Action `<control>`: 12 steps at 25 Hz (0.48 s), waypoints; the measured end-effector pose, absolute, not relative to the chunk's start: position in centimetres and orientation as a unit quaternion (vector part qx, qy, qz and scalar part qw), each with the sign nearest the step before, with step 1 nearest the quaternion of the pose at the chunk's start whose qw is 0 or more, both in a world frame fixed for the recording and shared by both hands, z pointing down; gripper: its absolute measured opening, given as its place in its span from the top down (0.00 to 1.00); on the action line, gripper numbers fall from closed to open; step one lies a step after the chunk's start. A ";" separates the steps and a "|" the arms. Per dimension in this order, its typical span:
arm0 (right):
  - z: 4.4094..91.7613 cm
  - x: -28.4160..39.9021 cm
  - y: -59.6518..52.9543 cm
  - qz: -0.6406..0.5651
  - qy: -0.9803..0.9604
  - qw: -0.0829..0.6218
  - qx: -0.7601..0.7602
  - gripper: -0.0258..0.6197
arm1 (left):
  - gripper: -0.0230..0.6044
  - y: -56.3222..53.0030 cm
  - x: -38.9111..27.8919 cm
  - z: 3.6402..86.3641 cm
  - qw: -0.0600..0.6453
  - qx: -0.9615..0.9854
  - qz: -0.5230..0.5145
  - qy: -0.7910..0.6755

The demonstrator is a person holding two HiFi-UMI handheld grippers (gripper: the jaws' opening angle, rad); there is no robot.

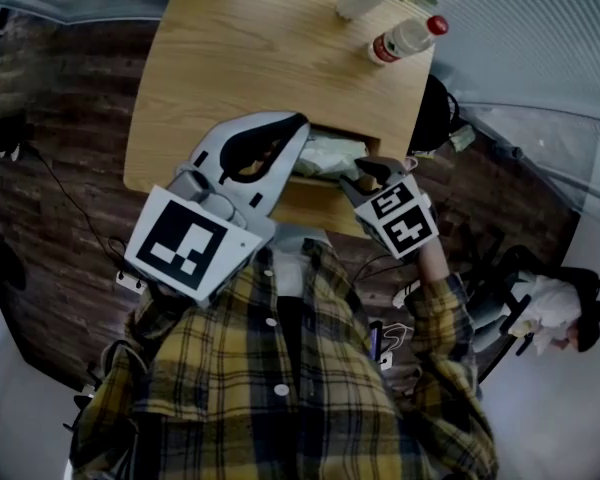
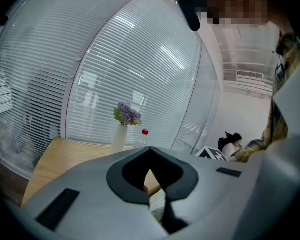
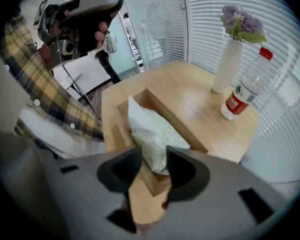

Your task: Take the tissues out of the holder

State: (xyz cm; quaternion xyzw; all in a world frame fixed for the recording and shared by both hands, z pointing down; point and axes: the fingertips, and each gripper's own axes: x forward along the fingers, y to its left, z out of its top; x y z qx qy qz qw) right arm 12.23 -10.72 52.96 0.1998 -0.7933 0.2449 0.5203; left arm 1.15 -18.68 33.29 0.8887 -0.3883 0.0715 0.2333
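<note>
Looking along my right gripper point(image 3: 154, 154), I see its jaws spread wide, with the near end of the tissues point(image 3: 155, 131) between them, unpinched. The tissues lie crumpled in the wooden holder point(image 3: 182, 126) at the near edge of the table point(image 3: 190, 84). My left gripper point(image 1: 302, 120), tips together, hides the holder's left end in the head view. A vase point(image 3: 227, 66) and a bottle point(image 3: 242, 94) stand well apart, at the far edge.
</note>
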 end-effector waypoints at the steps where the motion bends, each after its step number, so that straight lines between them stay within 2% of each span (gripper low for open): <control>1: 53.2 12.2 -10.7 0.243 -0.791 0.527 0.196 0.74 | 0.95 -18.7 1.1 33.3 0.233 0.888 0.072 -0.389; 12: 55.9 12.0 -10.7 0.231 -0.763 0.589 0.132 0.74 | 0.95 -18.4 0.9 33.6 0.234 0.887 0.077 -0.391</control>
